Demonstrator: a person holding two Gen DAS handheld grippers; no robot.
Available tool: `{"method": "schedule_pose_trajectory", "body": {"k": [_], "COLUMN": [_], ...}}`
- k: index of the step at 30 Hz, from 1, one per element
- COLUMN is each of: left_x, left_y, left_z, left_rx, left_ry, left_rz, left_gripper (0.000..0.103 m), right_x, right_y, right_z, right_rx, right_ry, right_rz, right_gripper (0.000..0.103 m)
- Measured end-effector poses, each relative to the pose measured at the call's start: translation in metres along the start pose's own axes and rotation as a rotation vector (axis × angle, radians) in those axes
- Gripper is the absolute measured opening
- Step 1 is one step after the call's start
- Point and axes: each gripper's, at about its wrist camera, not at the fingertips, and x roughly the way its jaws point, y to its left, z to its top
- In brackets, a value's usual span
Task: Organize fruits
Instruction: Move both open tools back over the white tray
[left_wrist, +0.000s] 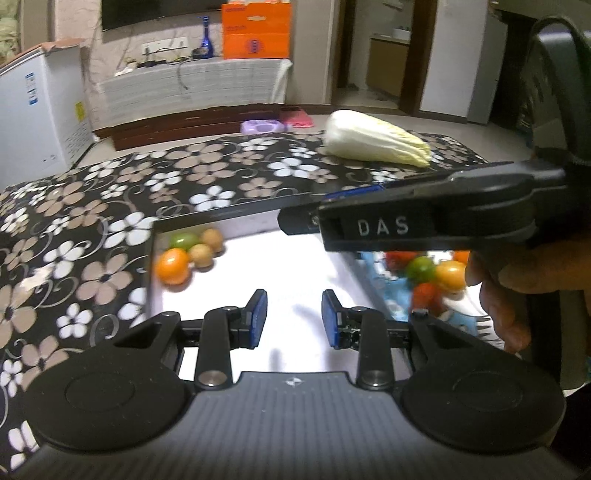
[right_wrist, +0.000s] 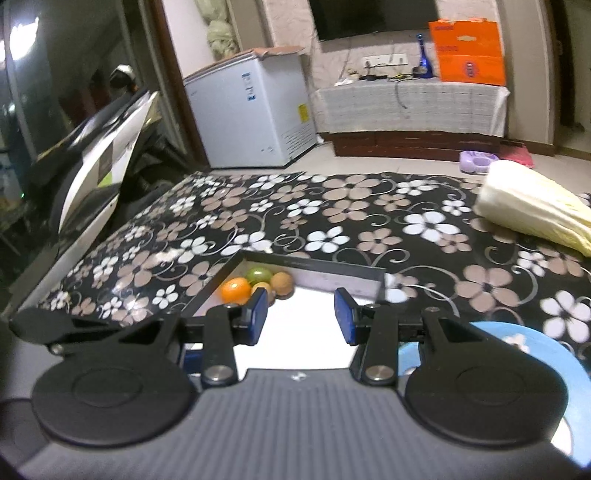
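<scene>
In the far left corner of the white tray (left_wrist: 280, 273), we see an orange fruit (left_wrist: 172, 266), a green one (left_wrist: 183, 240) and two brown ones huddled together. More fruit sits on a blue plate (right_wrist: 546, 354) just right. Our left gripper (left_wrist: 294, 314) and right gripper (right_wrist: 301, 314) hover above the tray, jaws apart, holding nothing. A cabbage (left_wrist: 373, 138) lies beyond on the floral tablecloth (left_wrist: 92, 206).

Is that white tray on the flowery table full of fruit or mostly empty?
Mostly empty. The white tray holds only a small cluster in its far left corner: an orange fruit, a green one and two brownish ones.
</scene>
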Motion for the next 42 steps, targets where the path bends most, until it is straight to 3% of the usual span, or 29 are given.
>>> {"method": "schedule_pose_trajectory", "body": {"k": [13, 16, 20, 23, 29, 35, 37, 42], "left_x": [-0.013, -0.017, -0.015, -0.013, -0.012, -0.010, -0.011, -0.010], "left_y": [0.046, 0.056, 0.064, 0.062, 0.061, 0.062, 0.061, 0.060], "left_z": [-0.017, -0.022, -0.024, -0.023, -0.020, -0.020, -0.019, -0.017], "left_rx": [-0.019, -0.022, -0.043, -0.036, -0.037, -0.043, -0.043, -0.045], "left_ry": [0.025, 0.028, 0.040, 0.036, 0.028, 0.030, 0.026, 0.019], "left_rz": [0.038, 0.042, 0.049, 0.042, 0.022, 0.011, 0.007, 0.002], "left_gripper": [0.037, 0.037, 0.037, 0.037, 0.037, 0.037, 0.044, 0.047], "right_x": [0.058, 0.067, 0.076, 0.087, 0.096, 0.107, 0.112, 0.126], "right_y": [0.049, 0.058, 0.066, 0.064, 0.044, 0.020, 0.016, 0.019], "right_z": [-0.003, -0.006, -0.003, 0.001, 0.009, 0.014, 0.016, 0.018], "right_rx": [-0.154, -0.194, -0.235, -0.219, -0.121, 0.076, 0.123, 0.117], "right_ry": [0.165, 0.182, 0.138, 0.140, 0.142, 0.139, 0.137, 0.187], "right_rz": [0.107, 0.096, 0.034, 0.014, -0.102, -0.080, -0.054, -0.061], "right_gripper": [0.042, 0.042, 0.041, 0.041, 0.040, 0.030, 0.029, 0.029]}}
